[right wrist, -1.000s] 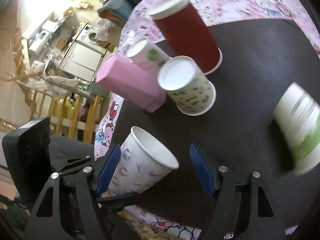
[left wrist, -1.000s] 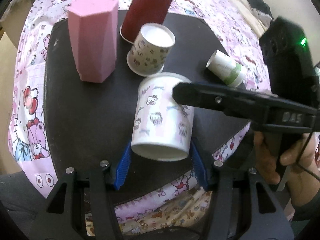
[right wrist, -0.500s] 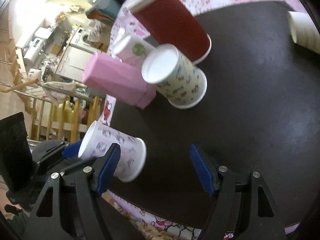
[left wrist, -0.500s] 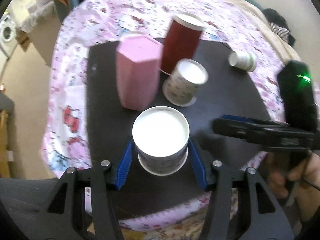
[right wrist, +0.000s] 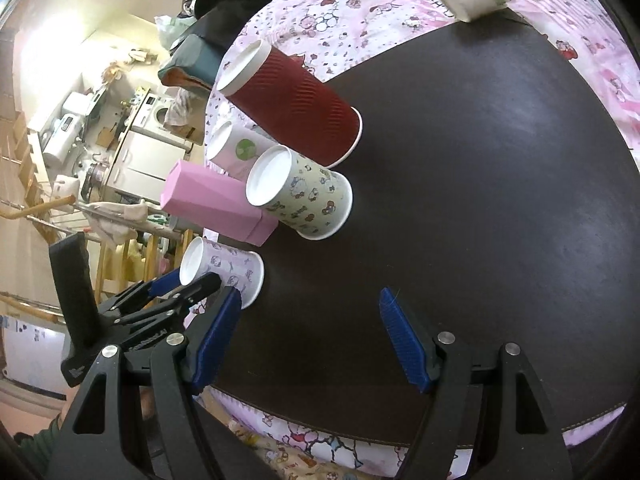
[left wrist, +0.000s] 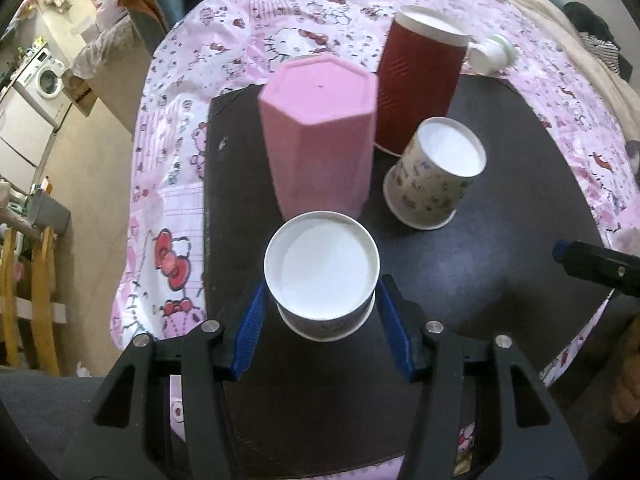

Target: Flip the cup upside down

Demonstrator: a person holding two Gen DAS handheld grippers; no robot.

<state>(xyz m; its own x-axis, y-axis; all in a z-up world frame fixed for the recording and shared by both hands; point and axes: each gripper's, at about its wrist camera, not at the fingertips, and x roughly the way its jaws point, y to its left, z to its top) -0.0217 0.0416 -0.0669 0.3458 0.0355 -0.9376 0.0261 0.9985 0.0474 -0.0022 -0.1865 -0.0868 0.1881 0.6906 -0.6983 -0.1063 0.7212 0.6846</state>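
Left gripper [left wrist: 321, 316] fingers clenched on inverted cup [left wrist: 322, 268], pink cup [left wrist: 320, 136] just behind — red cup [left wrist: 420, 92], patterned cup [left wrist: 436, 172] near, right gripper [right wrist: 310, 338] released — over bare mat [right wrist: 480, 200].

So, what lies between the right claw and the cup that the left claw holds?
Only bare dark mat, seen in the right wrist view. The right claw is open and empty; the cup sits at its left.

Washing machine [left wrist: 43, 76] by beige floor [left wrist: 100, 136]; wooden chair [left wrist: 24, 292] nearby.
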